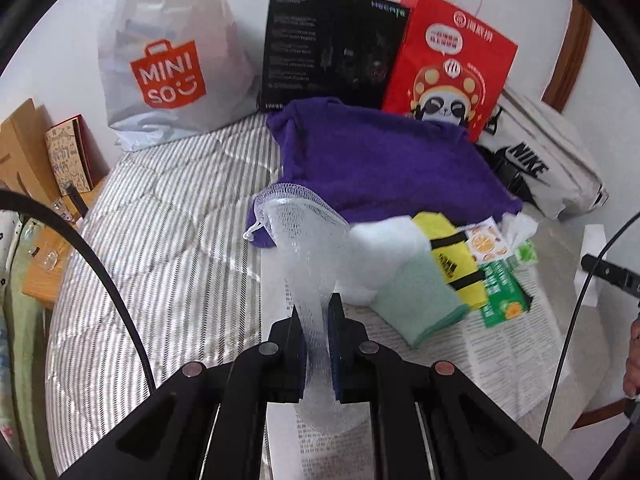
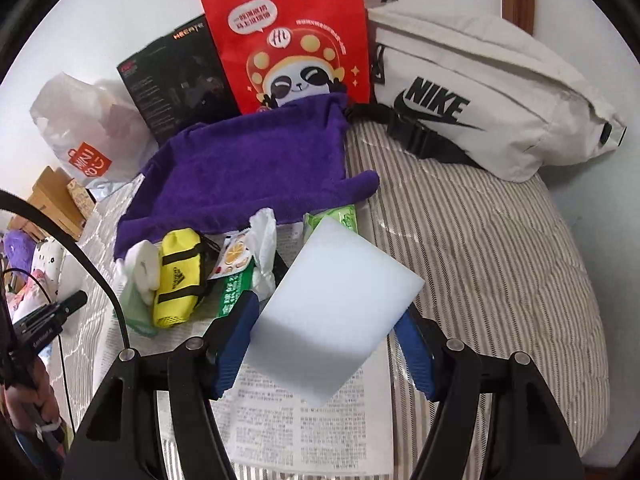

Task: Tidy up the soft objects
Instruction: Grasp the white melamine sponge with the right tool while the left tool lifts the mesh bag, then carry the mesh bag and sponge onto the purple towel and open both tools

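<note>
Striped bedding [image 2: 480, 240] carries a newspaper [image 2: 320, 432] with the soft things. One white foam block [image 2: 336, 312] hangs over the paper, pressed between the half-spread pads of the right gripper [image 2: 326, 344]. One mesh pouch [image 1: 308, 240] is pinched in the closed left gripper [image 1: 318, 344]. Both look freshly picked; neither is placed yet. Left lying: one purple towel [image 2: 248, 172], one yellow roll [image 2: 176, 280], one green cloth [image 1: 420, 300].

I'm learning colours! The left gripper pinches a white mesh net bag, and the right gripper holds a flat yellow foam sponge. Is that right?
Nearly. The left gripper does pinch the white mesh net bag, but the flat foam sponge in the right gripper is white, not yellow, as the right wrist view shows.
</note>
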